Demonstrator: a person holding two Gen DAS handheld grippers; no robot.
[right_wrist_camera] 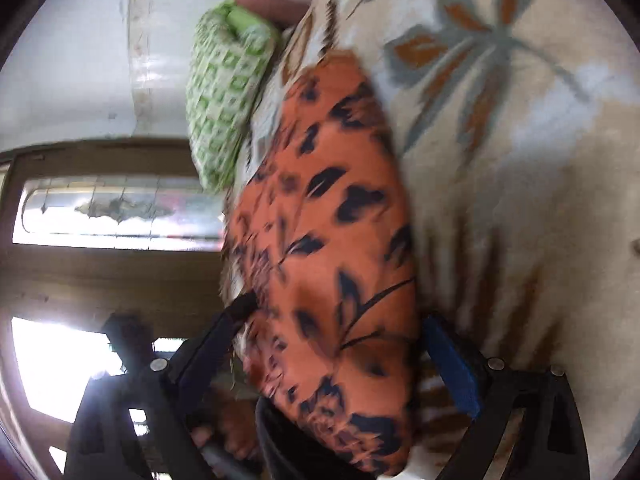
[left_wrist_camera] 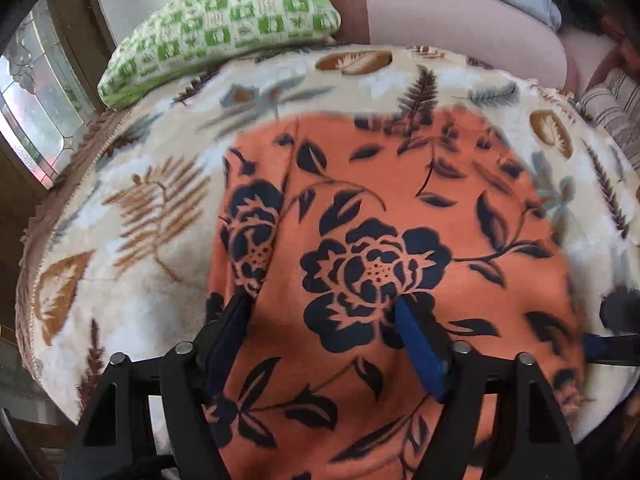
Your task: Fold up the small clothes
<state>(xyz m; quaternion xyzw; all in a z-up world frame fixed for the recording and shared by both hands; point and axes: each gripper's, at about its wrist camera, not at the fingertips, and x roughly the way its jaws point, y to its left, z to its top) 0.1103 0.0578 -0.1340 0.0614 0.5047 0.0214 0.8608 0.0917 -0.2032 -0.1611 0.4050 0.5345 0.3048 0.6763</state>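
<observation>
An orange garment (left_wrist_camera: 392,216) with dark blue flowers lies spread on a cream leaf-print blanket (left_wrist_camera: 152,184). My left gripper (left_wrist_camera: 324,304) is open just above the garment's near part, its fingers spread wide over the cloth. In the right wrist view, which is rolled sideways and blurred, the garment (right_wrist_camera: 332,216) runs between the spread fingers of my right gripper (right_wrist_camera: 340,316), which is open. The cloth passes between the fingers without being pinched. The other gripper's dark tip (left_wrist_camera: 620,312) shows at the garment's right edge in the left wrist view.
A green-and-white checked pillow (left_wrist_camera: 224,28) lies at the blanket's far left edge, next to a pink bolster (left_wrist_camera: 448,20). It also shows in the right wrist view (right_wrist_camera: 224,92). A striped cloth (left_wrist_camera: 616,108) is at far right. A wooden door with glass panes (right_wrist_camera: 116,216) stands beyond the bed.
</observation>
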